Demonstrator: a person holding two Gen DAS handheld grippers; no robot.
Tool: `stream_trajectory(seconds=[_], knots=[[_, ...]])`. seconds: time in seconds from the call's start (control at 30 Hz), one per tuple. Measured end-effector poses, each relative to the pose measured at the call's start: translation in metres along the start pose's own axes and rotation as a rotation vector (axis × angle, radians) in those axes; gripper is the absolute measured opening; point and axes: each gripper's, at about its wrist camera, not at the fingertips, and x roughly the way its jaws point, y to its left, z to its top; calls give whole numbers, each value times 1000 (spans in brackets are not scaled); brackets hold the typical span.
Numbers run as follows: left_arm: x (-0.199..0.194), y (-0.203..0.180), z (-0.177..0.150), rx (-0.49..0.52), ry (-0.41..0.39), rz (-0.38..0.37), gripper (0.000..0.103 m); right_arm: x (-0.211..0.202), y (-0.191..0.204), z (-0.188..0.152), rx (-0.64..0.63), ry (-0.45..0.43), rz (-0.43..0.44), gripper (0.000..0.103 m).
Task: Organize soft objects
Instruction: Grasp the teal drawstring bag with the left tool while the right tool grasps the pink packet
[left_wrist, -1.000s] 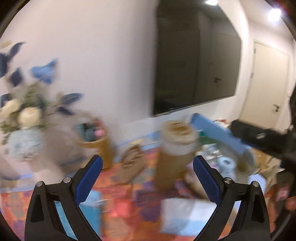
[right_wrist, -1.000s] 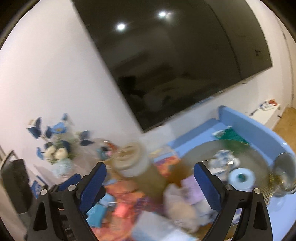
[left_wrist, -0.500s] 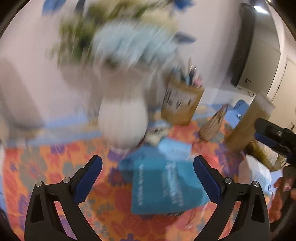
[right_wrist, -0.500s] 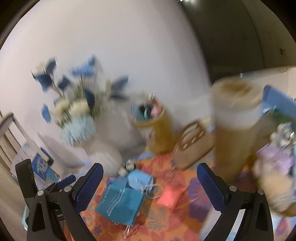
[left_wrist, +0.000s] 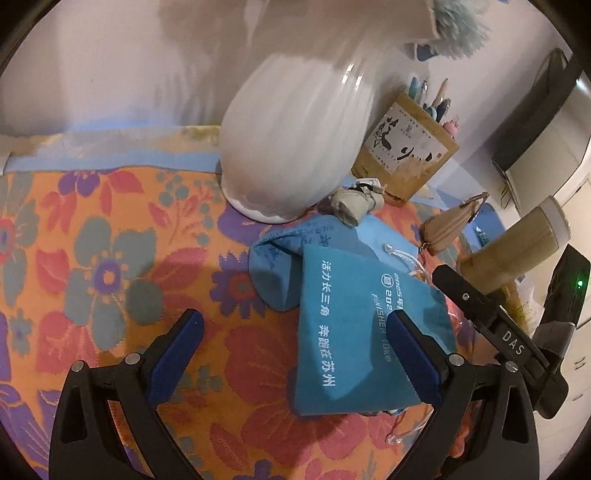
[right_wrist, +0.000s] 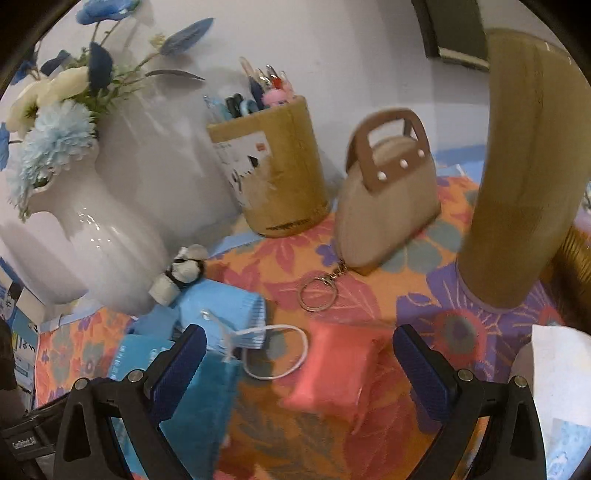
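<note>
Looking down on my counter, covered by a floral orange cloth (left_wrist: 110, 258). White ribbed vase (left_wrist: 295, 147) stands at the back, flowers (right_wrist: 55, 136) in it. Tall tan cylinder (right_wrist: 517, 166) at right. Bamboo pen holder (right_wrist: 273, 173) beside the vase, small beige handbag keychain (right_wrist: 388, 199) next to it, its ring lying on the cloth. Teal drawstring pouch (left_wrist: 362, 332) lies flat, partly over a lighter blue pouch (left_wrist: 277, 266). Pink soft pouch (right_wrist: 332, 369) just right of them. Tiny panda plush (right_wrist: 181, 277) leans at the vase foot. My left gripper (left_wrist: 295, 354) hovers above the teal pouch, fingers released, empty. My right gripper (right_wrist: 299, 369) fingers also spread, straddling the pink pouch without touching.
</note>
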Motion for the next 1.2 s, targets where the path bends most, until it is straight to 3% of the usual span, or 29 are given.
stream_trajectory(seconds=[0.13, 0.23, 0.3, 0.5, 0.57, 0.7, 0.73, 0.8, 0.83, 0.87, 0.9, 1.1, 1.2], knots=[[1, -5, -2, 10, 1, 5, 99, 7, -4, -2, -13, 6, -63, 101], [1, -8, -2, 17, 6, 6, 99, 20, -11, -6, 14, 66, -66, 102], [2, -8, -1, 13, 10, -1, 99, 20, -10, -5, 3, 59, -73, 102], [2, -9, -3, -18, 33, -112, 99, 27, -8, -5, 2, 65, -68, 103], [3, -13, -5, -10, 30, -118, 99, 24, -10, -6, 8, 61, -59, 103], [-5, -28, -8, 23, -26, -142, 96, 23, -11, -6, 12, 60, -55, 103], [-10, -33, -8, 35, -49, -151, 93, 21, -13, -7, 11, 60, -55, 103], [-18, -41, -8, 67, -84, -149, 61, 22, -12, -6, 13, 59, -54, 103], [-22, -44, -8, 83, -101, -148, 57, 22, -12, -6, 15, 58, -51, 103], [-24, -45, -8, 98, -106, -153, 42, 20, -11, -5, 17, 57, -49, 103], [-25, -45, -8, 108, -102, -151, 18, 18, -13, -5, 22, 55, -45, 103], [-33, -39, -7, 85, -154, -78, 10, 12, -17, -4, 28, 52, -34, 103], [-48, -31, -3, 76, -210, -32, 10, 9, -18, -4, 11, 51, -68, 88]])
